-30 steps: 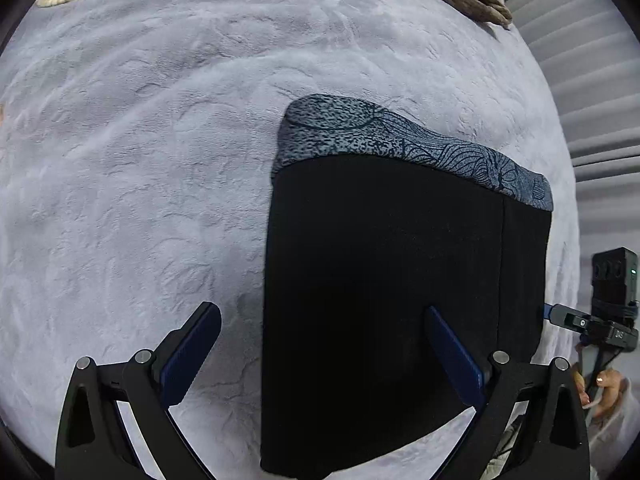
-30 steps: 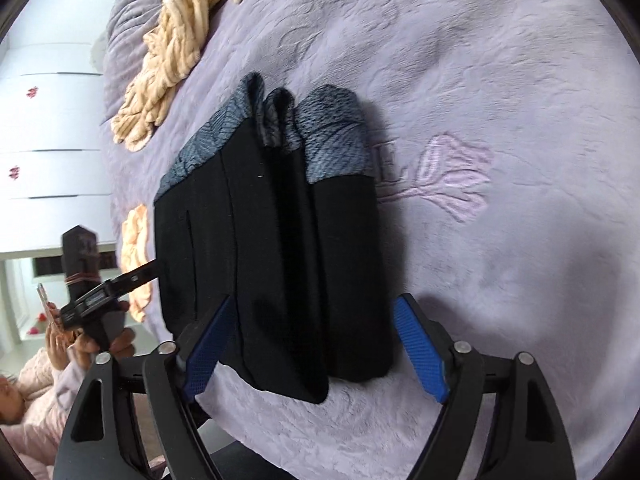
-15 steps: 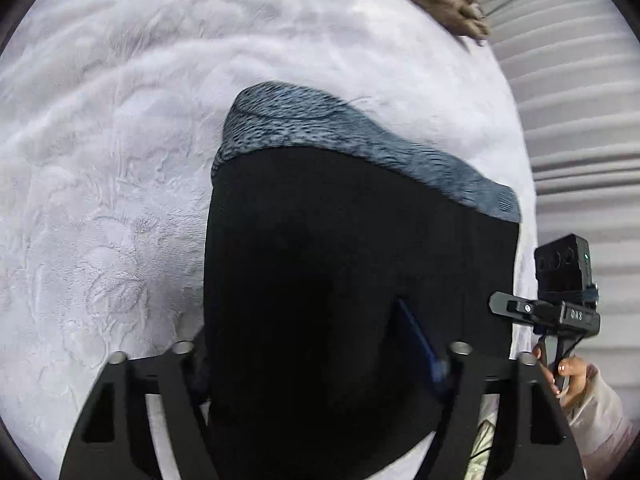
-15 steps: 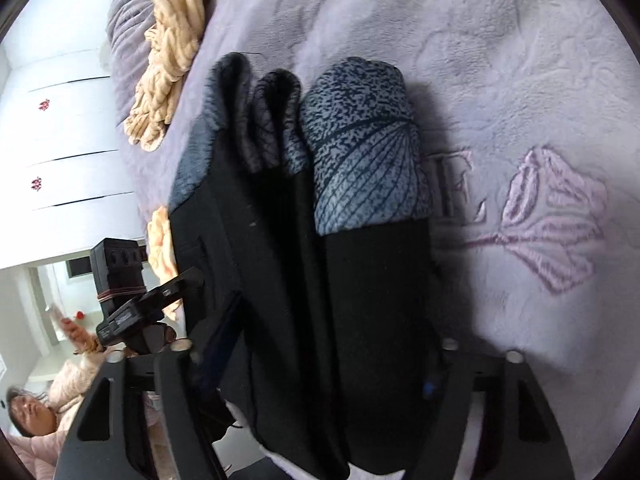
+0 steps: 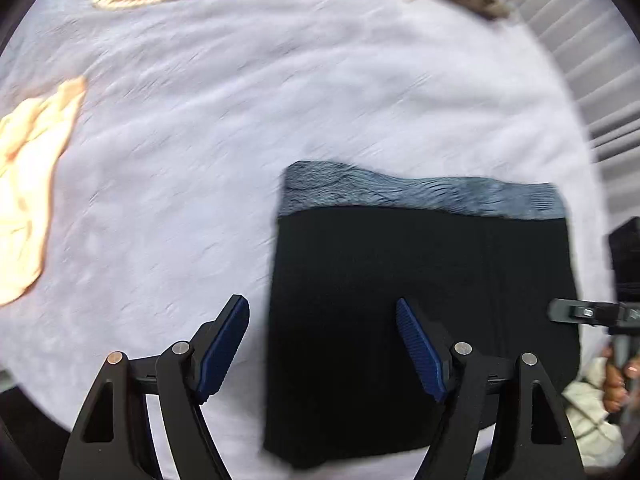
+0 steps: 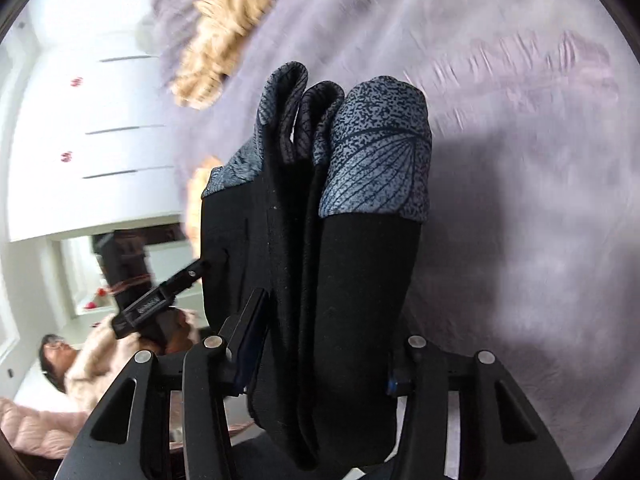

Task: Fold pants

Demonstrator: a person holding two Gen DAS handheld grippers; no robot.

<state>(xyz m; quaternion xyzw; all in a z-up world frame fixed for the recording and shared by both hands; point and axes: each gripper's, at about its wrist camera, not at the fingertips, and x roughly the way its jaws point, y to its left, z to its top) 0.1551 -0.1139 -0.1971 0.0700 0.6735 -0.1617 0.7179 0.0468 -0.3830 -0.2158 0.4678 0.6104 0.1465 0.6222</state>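
The folded black pants with a grey-blue leaf-printed waistband (image 6: 340, 280) are soft, light knit cloth, and I judge they will sag and slip apart unless all the layers are pinched together. The best hold looks to be the thick folded end, away from the waistband, where the stack is densest.

In the right wrist view the bundle shows three rounded folds side by side. It stands clear of the pale lilac plush bedspread (image 6: 540, 160) and throws a shadow on it.

The right claw (image 6: 320, 372) has just been closing and clamps the bundle's lower end, its pads pressed into the cloth on both sides.

The left claw (image 5: 320, 344) has just been opening; its blue pads (image 5: 420, 344) stand apart, one over the black cloth, one beside its edge, with no pinch to be seen.

In the left wrist view the pants (image 5: 424, 300) are a neat rectangle over the bedspread, waistband on the far side.
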